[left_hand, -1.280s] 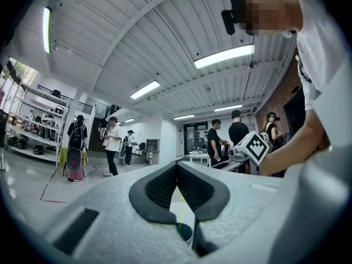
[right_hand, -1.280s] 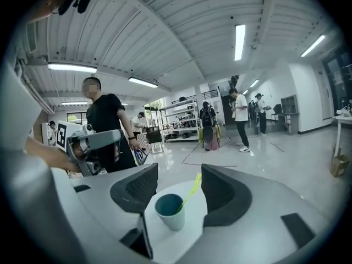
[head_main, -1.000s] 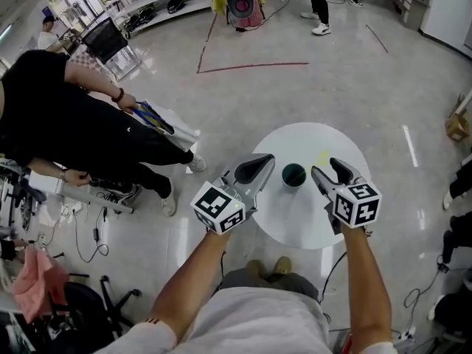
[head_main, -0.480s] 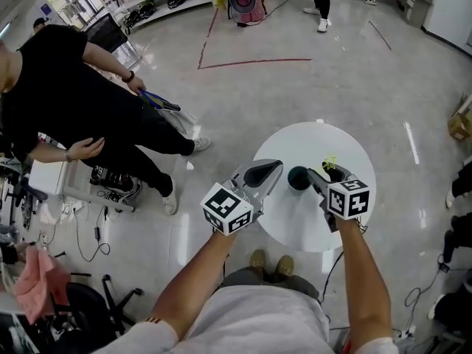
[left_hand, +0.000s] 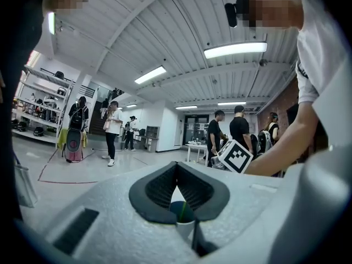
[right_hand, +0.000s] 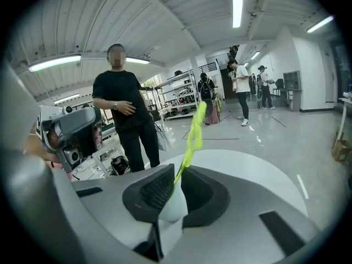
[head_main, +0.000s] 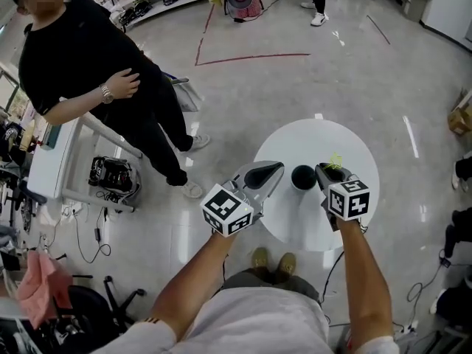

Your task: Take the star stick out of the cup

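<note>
Two grippers over one round white worktop [head_main: 302,220], flanking a cup.

At left, left gripper [head_main: 264,172]: parked just beside the cup [head_main: 303,176] without touching it, jaws brought together on nothing. Likely kept near only to steady the cup against tipping.

In the middle, cup upright near the worktop's centre, white outside and dark green inside. Lower end of the star stick [right_hand: 193,130] apparently down in it, seen as a thin green line past the left jaws.

At right, right gripper [head_main: 330,172]: set just right of the cup, jaws closing and already pinching the thin yellow-green shaft at their tips, star end standing free above. Gripped partway along the shaft, presumably for a straight lift clear of the rim.

No brand, label or readable word anywhere. Only black-and-white square markers on each gripper's cube [head_main: 349,199].
</note>
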Motion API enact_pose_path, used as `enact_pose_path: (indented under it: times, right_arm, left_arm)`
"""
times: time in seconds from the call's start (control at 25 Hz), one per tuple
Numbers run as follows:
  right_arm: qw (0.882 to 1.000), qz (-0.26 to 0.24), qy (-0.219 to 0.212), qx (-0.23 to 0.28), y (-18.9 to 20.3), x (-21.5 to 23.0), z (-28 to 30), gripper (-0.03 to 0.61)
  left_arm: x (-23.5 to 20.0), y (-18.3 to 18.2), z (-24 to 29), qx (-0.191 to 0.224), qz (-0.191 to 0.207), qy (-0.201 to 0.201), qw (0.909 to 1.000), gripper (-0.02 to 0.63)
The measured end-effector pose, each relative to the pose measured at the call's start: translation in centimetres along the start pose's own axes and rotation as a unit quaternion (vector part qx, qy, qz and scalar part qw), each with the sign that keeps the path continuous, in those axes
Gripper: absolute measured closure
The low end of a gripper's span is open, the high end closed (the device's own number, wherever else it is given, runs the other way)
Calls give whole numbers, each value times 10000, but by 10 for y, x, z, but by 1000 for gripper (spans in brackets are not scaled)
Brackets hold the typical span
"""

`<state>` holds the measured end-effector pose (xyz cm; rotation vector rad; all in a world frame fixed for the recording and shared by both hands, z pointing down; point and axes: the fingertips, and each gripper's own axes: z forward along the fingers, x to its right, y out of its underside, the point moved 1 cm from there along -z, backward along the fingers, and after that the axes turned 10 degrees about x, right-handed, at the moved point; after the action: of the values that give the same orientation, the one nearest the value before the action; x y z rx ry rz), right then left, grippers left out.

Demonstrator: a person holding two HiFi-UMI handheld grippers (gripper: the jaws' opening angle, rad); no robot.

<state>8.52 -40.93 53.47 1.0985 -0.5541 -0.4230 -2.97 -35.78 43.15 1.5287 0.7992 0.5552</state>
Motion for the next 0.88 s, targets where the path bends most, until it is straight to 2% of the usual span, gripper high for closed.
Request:
enact_pose_path:
  times: [0.52,0.88]
  right_arm:
    - [9994,-99,-84,326,-24,-13,-20,557]
    - [9957,-39,-372,842,-73,-33,-54,557]
  left_arm:
    - [-1,-4,-5,88,-56,39,9999,598]
    - [2,-25,-11,328,-19,68,9994,598]
